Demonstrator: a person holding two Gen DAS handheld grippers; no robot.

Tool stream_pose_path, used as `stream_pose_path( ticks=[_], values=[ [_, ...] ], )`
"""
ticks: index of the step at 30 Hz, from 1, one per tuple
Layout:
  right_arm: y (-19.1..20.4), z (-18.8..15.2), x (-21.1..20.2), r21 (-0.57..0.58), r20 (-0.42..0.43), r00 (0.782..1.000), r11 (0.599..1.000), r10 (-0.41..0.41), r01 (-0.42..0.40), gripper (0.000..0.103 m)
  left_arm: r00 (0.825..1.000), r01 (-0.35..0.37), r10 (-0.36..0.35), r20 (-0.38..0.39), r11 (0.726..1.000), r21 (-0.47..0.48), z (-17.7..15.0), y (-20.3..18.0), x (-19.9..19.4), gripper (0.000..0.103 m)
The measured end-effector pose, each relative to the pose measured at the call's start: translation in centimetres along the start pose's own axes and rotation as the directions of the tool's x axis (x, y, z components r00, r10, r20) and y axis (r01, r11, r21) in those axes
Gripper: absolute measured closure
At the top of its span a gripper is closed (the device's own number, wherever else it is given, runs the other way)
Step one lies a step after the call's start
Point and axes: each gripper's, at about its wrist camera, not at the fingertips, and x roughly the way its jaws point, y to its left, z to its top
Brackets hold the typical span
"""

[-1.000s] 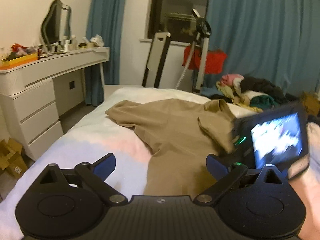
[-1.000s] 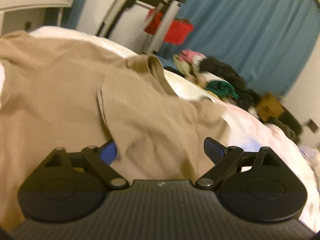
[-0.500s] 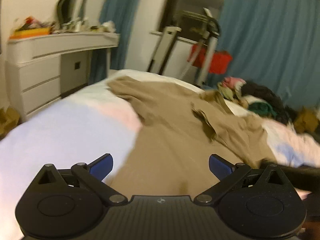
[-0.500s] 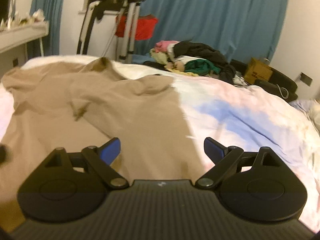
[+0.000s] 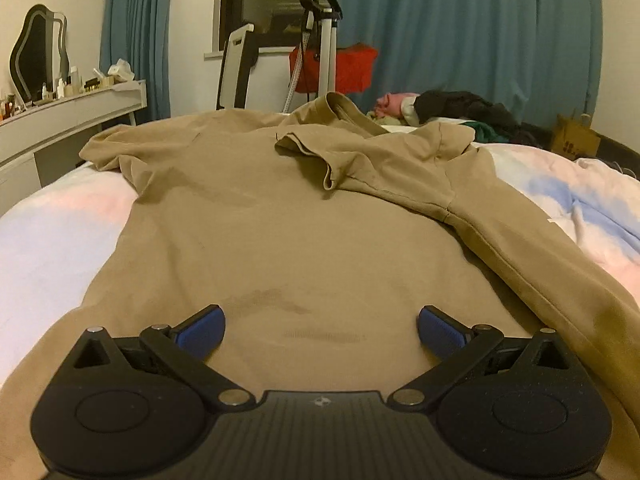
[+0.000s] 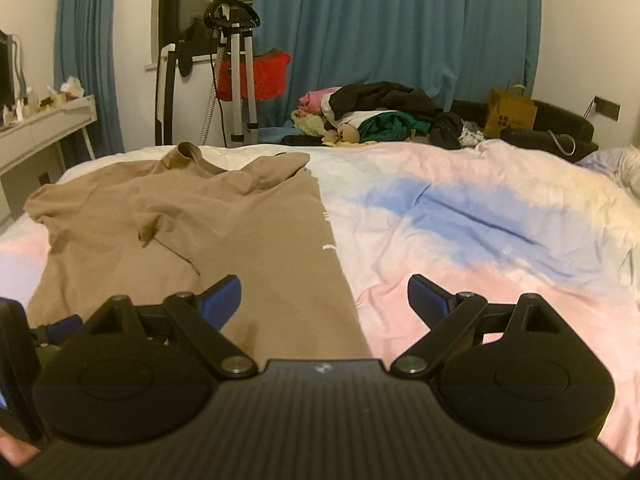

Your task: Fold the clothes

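Now | one tan shirt (image 5: 280,240) on bed (image 6: 480,220) | two tongs: left tongs (image 5: 320,326), right tongs (image 6: 324,294) both apart, empty

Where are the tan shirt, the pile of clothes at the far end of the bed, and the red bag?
tan shirt (image 5: 288,240), left wrist view, flat middle of its body.
pile of clothes (image 6: 380,108), right wrist view, dark garment on top.
red bag (image 6: 264,76), right wrist view, its front, right of the stand's legs.

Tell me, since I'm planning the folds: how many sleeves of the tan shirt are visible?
2. One sleeve spreads out at the far left on the bed; the other sleeve lies folded inward over the tan shirt.
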Motion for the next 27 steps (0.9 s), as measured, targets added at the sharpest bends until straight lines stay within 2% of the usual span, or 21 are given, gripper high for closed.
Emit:
stream_pose_path(
  ticks=[5,11,19,22,27],
  values=[
    [0.3,-0.1,-0.2,-0.008,0.01,1.0,1.0,0.017,-0.017,0.011,1.0,0.018,-0.018,-0.003,1.0,-0.024,0.4,0.8,0.0,0.0],
    [0.5,-0.5,-0.3,-0.009,0.01,1.0,1.0,-0.007,0.007,0.011,1.0,0.013,-0.013,-0.008,1.0,-0.018,0.7,0.6,0.0,0.0],
    [1.2,-1.4,-1.8,-0.089,0.058,0.998,0.996,-0.026,0.031,0.011,1.0,0.014,-0.014,-0.008,1.0,-0.019,0.7,0.8,0.0,0.0],
    [1.2,-1.6,-1.6,-0.096,0.038,0.997,0.993,-0.066,0.069,0.011,1.0,0.014,-0.014,-0.008,1.0,-0.019,0.6,0.8,0.1,0.0],
    [2.5,-1.3,-2.5,-0.124,0.082,0.996,0.991,-0.044,0.054,0.011,1.0,0.014,-0.015,-0.008,1.0,-0.02,0.6,0.8,0.1,0.0]
  ],
)
